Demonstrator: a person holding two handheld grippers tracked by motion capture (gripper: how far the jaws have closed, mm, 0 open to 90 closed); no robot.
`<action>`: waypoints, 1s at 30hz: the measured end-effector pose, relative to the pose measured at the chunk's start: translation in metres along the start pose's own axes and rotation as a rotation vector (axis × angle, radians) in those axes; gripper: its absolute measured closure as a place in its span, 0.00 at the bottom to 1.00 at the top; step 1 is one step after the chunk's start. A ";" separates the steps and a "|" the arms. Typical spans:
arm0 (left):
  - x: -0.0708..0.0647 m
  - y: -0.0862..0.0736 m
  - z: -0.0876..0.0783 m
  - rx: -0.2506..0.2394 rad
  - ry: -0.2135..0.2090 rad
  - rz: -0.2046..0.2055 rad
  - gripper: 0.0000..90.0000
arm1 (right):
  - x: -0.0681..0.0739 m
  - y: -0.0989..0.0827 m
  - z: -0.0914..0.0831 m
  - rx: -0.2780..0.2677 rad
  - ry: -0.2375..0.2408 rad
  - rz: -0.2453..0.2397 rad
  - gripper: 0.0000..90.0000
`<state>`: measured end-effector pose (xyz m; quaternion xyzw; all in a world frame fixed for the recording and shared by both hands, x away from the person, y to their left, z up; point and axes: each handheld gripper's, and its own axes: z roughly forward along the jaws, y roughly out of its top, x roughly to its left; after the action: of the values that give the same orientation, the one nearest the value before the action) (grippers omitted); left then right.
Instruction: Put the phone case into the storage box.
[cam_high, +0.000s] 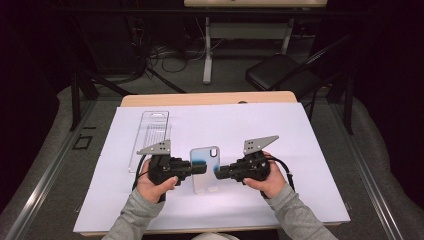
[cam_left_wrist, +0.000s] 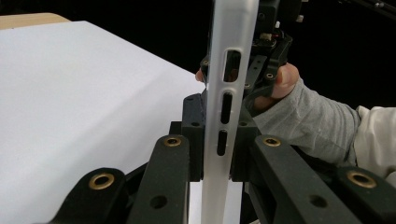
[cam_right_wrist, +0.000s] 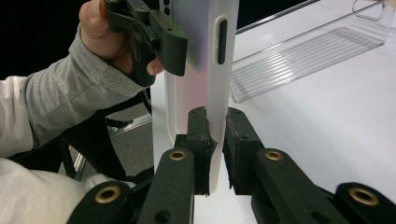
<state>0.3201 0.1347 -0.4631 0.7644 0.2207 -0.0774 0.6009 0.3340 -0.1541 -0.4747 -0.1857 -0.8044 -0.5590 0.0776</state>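
The phone case (cam_high: 205, 167) was clamped between the left gripper (cam_high: 192, 169) and right gripper (cam_high: 218, 174) above the white surface (cam_high: 310, 165). A clear tray (cam_high: 151, 135) lay behind-left, nothing obstructing.

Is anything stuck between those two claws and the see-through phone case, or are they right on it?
Nothing is in the way. The left claw and right claw each pinch an edge of the phone case directly.

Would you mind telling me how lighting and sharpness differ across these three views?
High view: white sheet brightly lit, surroundings dark, everything slightly soft. Left gripper view: sheet washed out, phone case sharp. Right gripper view: case's edge glares, clear tray softer.
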 end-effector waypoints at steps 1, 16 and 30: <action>0.000 0.000 0.000 0.000 0.000 0.000 0.90 | 0.000 0.000 0.000 0.000 -0.005 0.001 0.91; 0.002 -0.001 0.000 -0.005 -0.001 -0.007 0.90 | 0.000 -0.001 0.002 0.003 -0.009 0.057 0.92; 0.004 -0.002 -0.001 -0.026 -0.004 -0.026 0.89 | 0.001 -0.001 0.002 -0.006 -0.022 0.067 0.92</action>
<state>0.3224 0.1366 -0.4664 0.7533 0.2304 -0.0840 0.6103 0.3330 -0.1522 -0.4764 -0.2188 -0.7968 -0.5566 0.0865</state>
